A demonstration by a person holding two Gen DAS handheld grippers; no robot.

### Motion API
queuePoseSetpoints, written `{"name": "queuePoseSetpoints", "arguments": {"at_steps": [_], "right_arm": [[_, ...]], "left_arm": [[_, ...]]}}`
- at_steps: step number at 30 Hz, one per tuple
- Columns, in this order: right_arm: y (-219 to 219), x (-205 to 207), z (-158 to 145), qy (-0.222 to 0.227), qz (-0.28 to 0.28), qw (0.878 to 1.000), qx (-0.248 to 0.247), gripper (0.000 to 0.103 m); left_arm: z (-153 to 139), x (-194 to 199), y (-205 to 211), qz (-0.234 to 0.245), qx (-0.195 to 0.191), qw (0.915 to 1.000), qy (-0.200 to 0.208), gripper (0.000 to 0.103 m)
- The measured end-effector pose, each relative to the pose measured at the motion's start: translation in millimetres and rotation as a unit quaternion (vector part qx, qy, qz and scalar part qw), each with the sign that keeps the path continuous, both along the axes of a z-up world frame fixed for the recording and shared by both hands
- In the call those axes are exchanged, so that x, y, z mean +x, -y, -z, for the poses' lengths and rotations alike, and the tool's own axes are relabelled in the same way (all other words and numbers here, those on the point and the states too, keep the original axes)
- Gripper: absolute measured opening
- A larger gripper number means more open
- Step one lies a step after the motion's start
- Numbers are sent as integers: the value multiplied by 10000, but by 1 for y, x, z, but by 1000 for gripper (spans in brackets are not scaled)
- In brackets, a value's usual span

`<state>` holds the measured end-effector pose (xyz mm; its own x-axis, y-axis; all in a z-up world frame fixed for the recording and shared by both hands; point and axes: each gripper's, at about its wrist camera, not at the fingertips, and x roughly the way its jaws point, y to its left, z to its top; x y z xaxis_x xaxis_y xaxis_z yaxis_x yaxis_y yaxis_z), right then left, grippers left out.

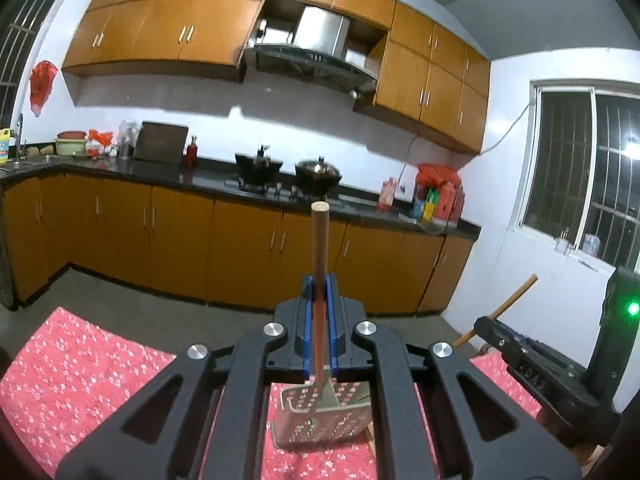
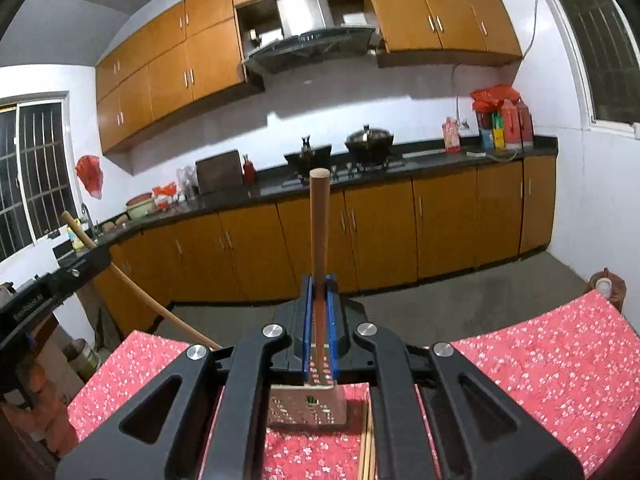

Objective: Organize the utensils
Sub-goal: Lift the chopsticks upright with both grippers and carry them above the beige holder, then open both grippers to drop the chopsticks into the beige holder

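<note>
A: Left wrist view had the left gripper [image 1: 319, 292] clamped on the wooden handle of a perforated metal spatula [image 1: 320, 420]; handle stuck out forward between the blue pads, blade hung back under the linkage, above the red floral tablecloth [image 1: 80, 360]. At the far right of that view, the right gripper [image 1: 486, 326] showed with a wooden stick poking up past it.

B: Right one?

A: Same setup. Right wrist view: right gripper [image 2: 319, 292] jaws pinched narrow on the handle of a second perforated spatula [image 2: 308, 408], blade also over the cloth. At its left edge the left gripper's body showed, long wooden handle slanting past it.

B: Step?

A: I'd call it mid-carry: both utensils picked up, neither put down. No holder, rack or drawer was visible in either view (so the destination can't be told).

B: Next move?

A: Probably finding the drop spot and lining the handles up without crossing them; the two tools were near each other and the handles stuck out far.

B: Clutter?

A: Thin wooden sticks [image 2: 368, 440], maybe chopsticks, lay on the cloth right beside the right spatula's blade, could snag. Small white-capped bottle [image 2: 603, 286] at the cloth's far right edge. Counter with two woks [image 1: 288, 172] stood well apart, no obstruction.
</note>
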<state>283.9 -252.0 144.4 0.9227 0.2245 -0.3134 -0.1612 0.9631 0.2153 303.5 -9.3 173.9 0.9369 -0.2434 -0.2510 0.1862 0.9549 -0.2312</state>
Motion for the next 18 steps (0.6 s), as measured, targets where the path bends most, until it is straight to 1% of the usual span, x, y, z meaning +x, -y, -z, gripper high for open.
{"name": "queuePoseSetpoints", "arguments": {"at_steps": [3,7,9,10,11,12,14,18], "right_arm": [[-2,3,8,-144,-46,9999,-18,8],[-4,5,13,-278,-97,9995,76,8],[-4,6,13,-326,-137,9993,131,9],[-4,5,12,-322,-135,9993,157,10],[-3,4,11,-316,-132,9993,168,15],[-3,1,9,-283,-126,9993,191,24],[-2,-2,5,-187,-104,9996,191,34],[-2,-15,-4,-6,-79,9999,134,35]], "left_arm": [[17,12,4,8,64,9996,-281,8],[32,18,1,39,74,9985,-533,8],[34,17,-1,48,59,9985,-551,13],[34,16,-3,37,62,9985,-537,21],[34,14,-5,14,59,9987,-512,28],[33,13,-7,5,43,9988,-480,29],[32,9,-10,-11,18,9990,-453,30],[29,0,-21,-69,-140,9990,-427,32]]}}
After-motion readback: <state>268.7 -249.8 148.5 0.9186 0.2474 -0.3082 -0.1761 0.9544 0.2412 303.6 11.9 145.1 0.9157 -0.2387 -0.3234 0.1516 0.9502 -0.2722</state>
